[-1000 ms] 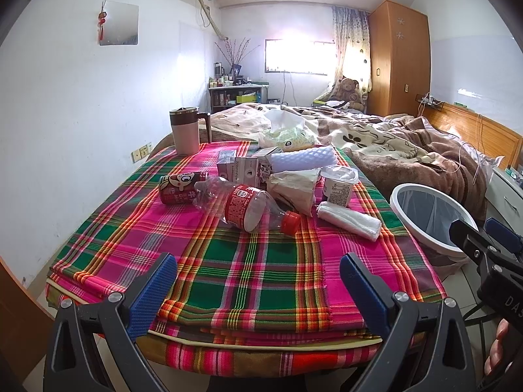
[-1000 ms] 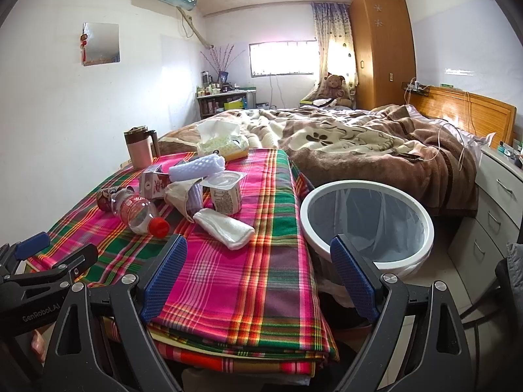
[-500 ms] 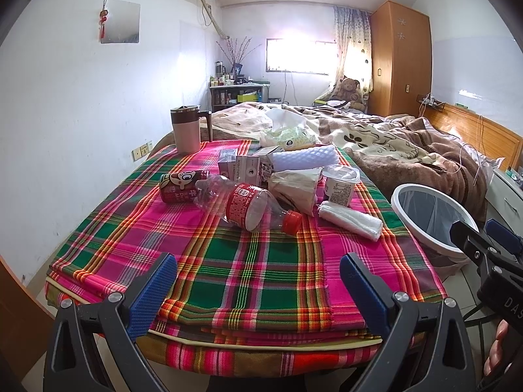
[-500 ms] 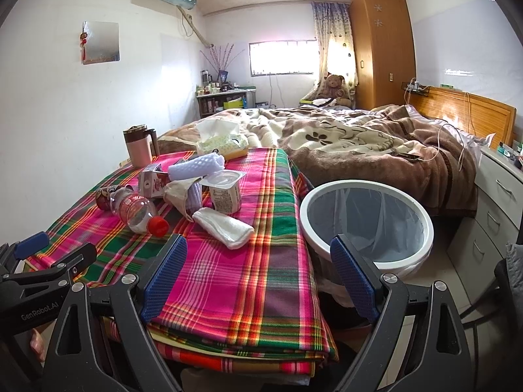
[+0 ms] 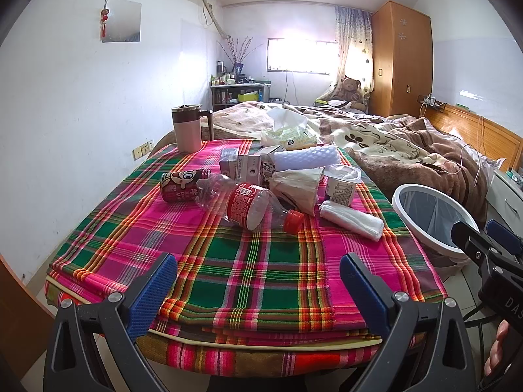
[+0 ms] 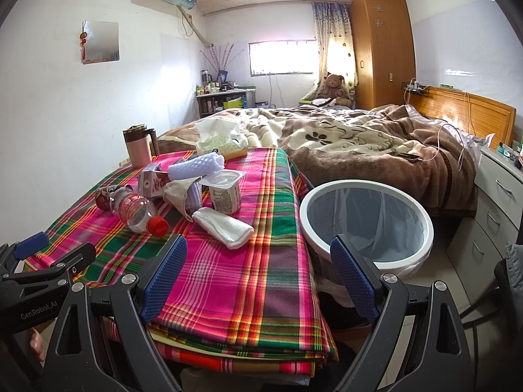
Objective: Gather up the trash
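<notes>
Both grippers sit at the near edge of a table covered in a bright plaid cloth point(image 5: 248, 261), and neither one has hold of anything. The left gripper point(image 5: 258, 281) has its jaws spread wide with just cloth showing between the blue pads. Same deal for the right gripper point(image 6: 258, 271): jaws wide apart, empty, with the cloth edge and the bin rim showing in the gap.

The trash is all bunched up in the middle of the table, well apart from both grippers. Closest to the near edge is a crushed clear plastic bottle point(image 5: 248, 205) with a red label and red cap, lying on its side. Touching its far end is a red can point(image 5: 179, 186), also on its side. Behind those there's a small milk carton point(image 5: 245, 168), tipped over, and a roll of white foam wrap point(image 5: 307, 158) lying across the back. A crumpled brown paper bag point(image 5: 297, 186) leans against the bottle, and just to its right stands a yogurt cup point(image 5: 341, 184) with the lid peeled up. A folded white napkin point(image 5: 351, 219) lies in front of the cup.

The bin point(image 6: 366, 222) is a round white one with a clear liner, standing on the floor just beside the right edge of the table. Looks empty as far as I can see.

At the far end of the table there's a pink mug point(image 5: 188, 127) with a brown lid and a pack of tissues point(image 6: 222, 142).
</notes>
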`<state>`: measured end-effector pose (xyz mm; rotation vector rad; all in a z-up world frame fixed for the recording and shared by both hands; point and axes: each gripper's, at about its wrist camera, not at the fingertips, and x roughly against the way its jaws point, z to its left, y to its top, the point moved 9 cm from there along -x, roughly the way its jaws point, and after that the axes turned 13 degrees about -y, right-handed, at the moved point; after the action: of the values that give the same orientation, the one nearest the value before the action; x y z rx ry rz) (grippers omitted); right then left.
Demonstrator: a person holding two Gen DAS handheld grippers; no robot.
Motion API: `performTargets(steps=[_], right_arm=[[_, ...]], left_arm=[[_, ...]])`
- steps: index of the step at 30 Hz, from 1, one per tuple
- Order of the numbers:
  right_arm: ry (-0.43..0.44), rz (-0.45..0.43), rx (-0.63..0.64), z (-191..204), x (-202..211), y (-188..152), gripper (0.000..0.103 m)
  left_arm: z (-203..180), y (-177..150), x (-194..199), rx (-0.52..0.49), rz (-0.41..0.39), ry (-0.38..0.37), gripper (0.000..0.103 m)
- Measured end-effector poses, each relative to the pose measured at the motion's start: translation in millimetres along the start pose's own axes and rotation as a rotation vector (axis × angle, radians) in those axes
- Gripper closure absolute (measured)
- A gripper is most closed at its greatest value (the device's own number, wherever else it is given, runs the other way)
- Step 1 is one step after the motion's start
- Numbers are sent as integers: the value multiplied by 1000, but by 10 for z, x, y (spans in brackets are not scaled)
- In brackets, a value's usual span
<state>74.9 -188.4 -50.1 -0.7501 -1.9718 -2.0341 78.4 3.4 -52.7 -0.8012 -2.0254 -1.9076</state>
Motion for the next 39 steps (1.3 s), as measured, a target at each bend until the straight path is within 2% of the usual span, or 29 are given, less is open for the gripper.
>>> performTargets(steps=[26, 33, 39], right_arm=[[0, 5, 2, 0, -10, -10, 12], [6, 12, 7, 7, -64, -20, 12], [22, 13, 23, 49, -194, 2, 12]], left_arm=[[45, -27, -25, 8, 5, 2, 2], [88, -44, -91, 25, 18, 4, 2], [182, -66, -209, 69, 43, -23, 2]])
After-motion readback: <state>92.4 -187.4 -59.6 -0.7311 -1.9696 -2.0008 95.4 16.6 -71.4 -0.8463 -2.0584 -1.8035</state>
